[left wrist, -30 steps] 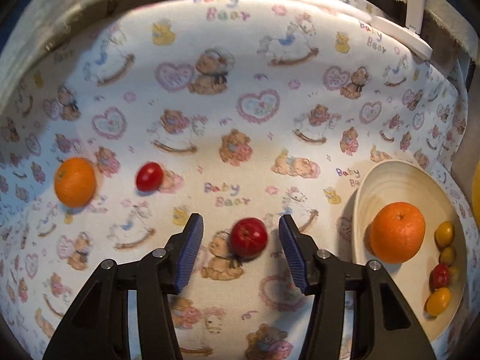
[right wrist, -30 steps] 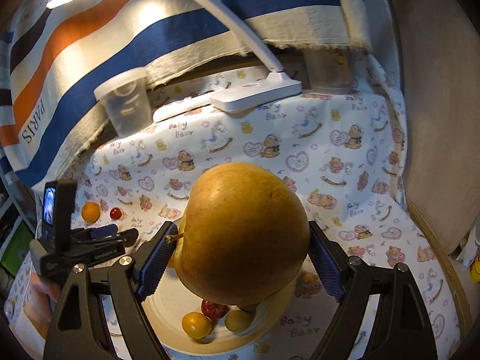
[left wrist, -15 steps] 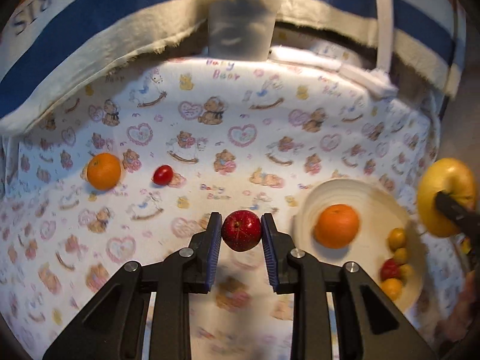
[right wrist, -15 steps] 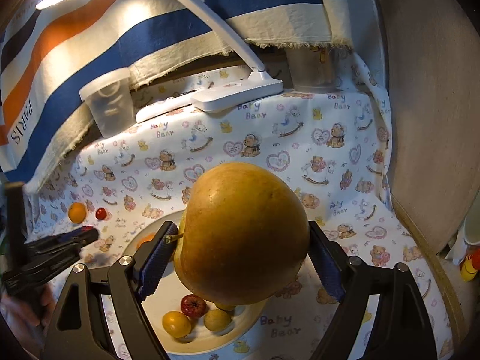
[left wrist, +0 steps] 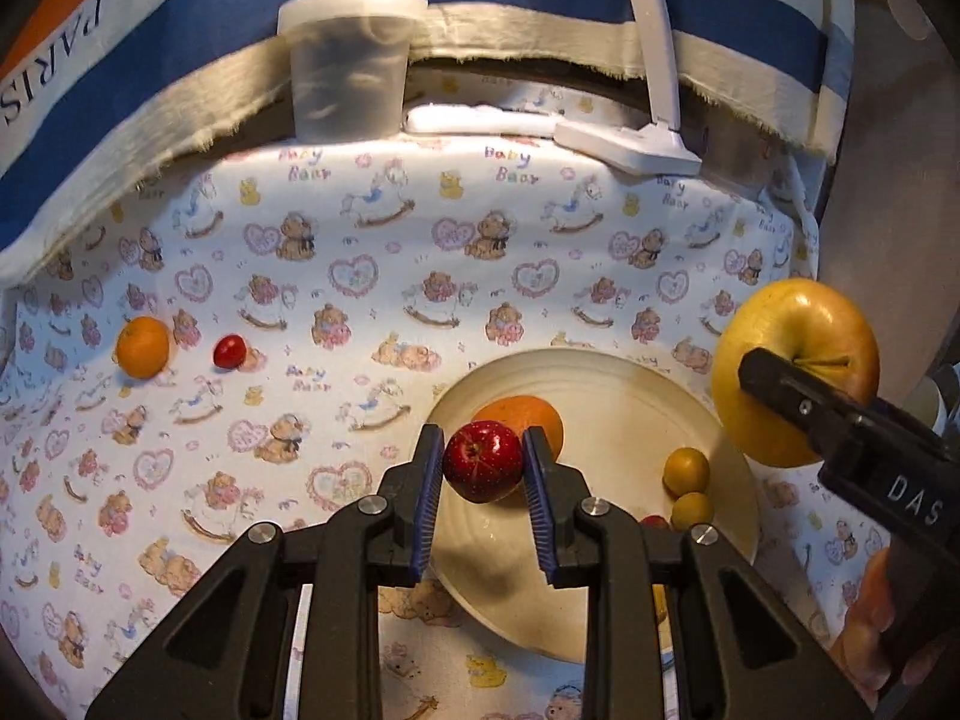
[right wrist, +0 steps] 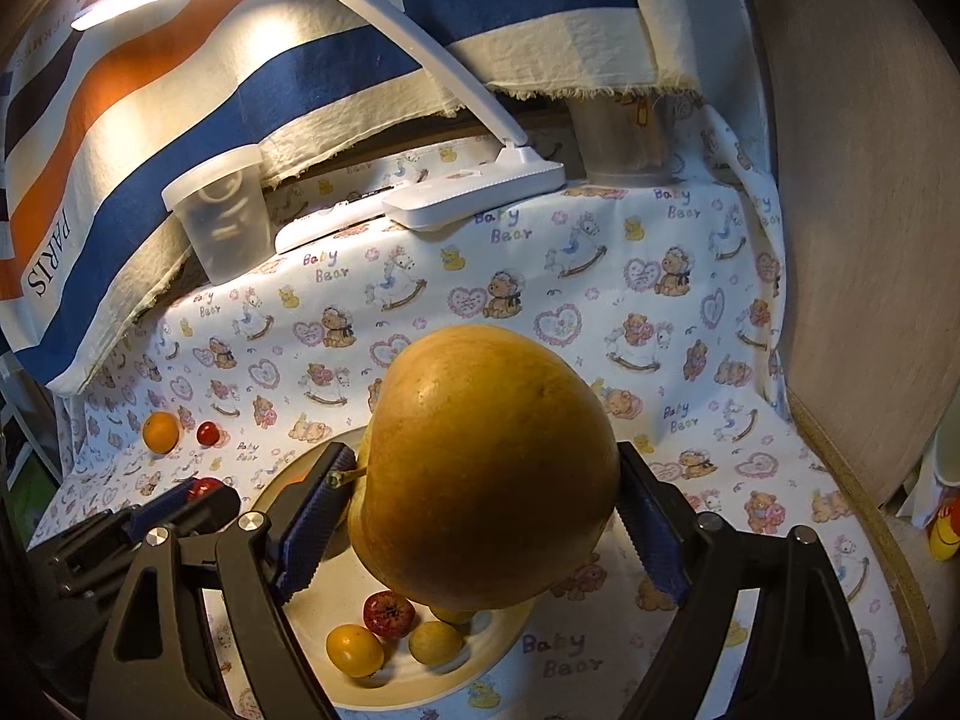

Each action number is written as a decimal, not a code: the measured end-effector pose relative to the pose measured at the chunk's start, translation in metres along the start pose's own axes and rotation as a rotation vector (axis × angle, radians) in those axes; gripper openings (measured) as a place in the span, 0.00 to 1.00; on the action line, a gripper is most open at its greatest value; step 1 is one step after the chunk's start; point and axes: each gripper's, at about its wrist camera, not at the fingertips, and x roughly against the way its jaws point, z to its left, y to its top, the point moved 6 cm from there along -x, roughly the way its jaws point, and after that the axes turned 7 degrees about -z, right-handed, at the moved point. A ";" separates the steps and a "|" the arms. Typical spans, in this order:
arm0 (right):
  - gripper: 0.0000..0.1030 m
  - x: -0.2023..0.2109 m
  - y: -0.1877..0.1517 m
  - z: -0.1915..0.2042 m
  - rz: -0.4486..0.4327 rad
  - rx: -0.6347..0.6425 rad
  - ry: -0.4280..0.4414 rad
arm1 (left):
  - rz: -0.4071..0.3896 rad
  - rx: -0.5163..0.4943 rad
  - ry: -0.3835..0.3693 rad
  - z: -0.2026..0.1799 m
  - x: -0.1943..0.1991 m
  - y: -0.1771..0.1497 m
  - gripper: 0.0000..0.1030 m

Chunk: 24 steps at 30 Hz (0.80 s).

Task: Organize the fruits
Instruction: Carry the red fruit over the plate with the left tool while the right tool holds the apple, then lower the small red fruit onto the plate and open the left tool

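Observation:
My left gripper point(left wrist: 483, 468) is shut on a small red apple point(left wrist: 482, 461) and holds it above the cream bowl point(left wrist: 606, 378). The bowl holds an orange point(left wrist: 528, 411) and several small yellow and red fruits point(left wrist: 686, 471). My right gripper point(right wrist: 480, 498) is shut on a large yellow apple point(right wrist: 486, 474), held above the bowl's right side; this apple also shows in the left wrist view point(left wrist: 798, 336). A second orange point(left wrist: 143, 346) and a small red fruit point(left wrist: 229, 351) lie on the cloth at far left.
A translucent cup point(left wrist: 348, 72) and a white desk lamp point(left wrist: 636, 144) stand at the table's back edge under a striped cloth point(left wrist: 180, 48). A second container point(right wrist: 624, 132) stands back right. A beige wall point(right wrist: 852, 210) closes off the right side.
My left gripper closed on the red apple, lifted it off the cloth and carried it right, over the bowl. The right gripper kept its hold on the yellow apple and shifted slightly.

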 end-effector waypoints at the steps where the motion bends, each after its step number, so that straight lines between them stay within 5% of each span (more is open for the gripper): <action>1: 0.84 -0.002 -0.001 0.001 0.005 0.011 -0.004 | 0.012 0.009 -0.009 0.002 -0.003 -0.003 0.25; 9: 0.84 -0.008 -0.004 0.000 0.020 0.003 0.018 | 0.051 -0.042 -0.056 0.001 -0.011 -0.020 0.25; 16: 0.84 -0.018 -0.013 0.004 0.075 -0.022 0.052 | 0.185 -0.046 -0.102 -0.003 -0.021 -0.032 0.25; 24: 0.84 -0.022 -0.018 0.010 0.090 -0.009 0.071 | 0.214 -0.062 -0.120 -0.012 -0.019 -0.035 0.25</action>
